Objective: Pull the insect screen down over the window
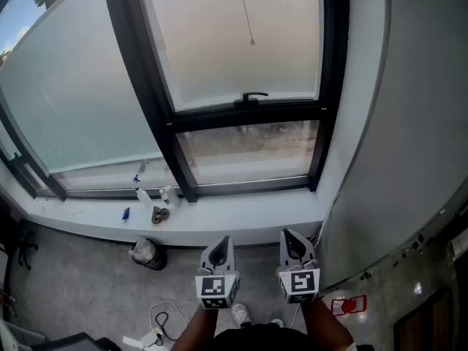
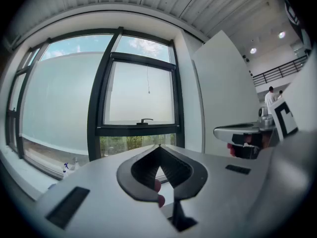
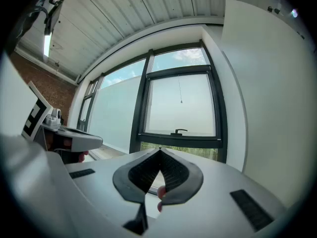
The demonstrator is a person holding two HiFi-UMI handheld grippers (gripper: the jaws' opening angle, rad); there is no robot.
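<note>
Insect screen not yet started, we judge: left tongs (image 1: 219, 253) and right tongs (image 1: 294, 246) both closed on nothing, well short of the window (image 1: 245, 115), whose pull cord (image 1: 246, 13) hangs untouched, the screen presumably still rolled up above, unseen.

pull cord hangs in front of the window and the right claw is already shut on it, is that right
No. The pull cord hangs in front of the window, but the right claw is shut on nothing, well short of it; the right gripper view shows this.
</note>
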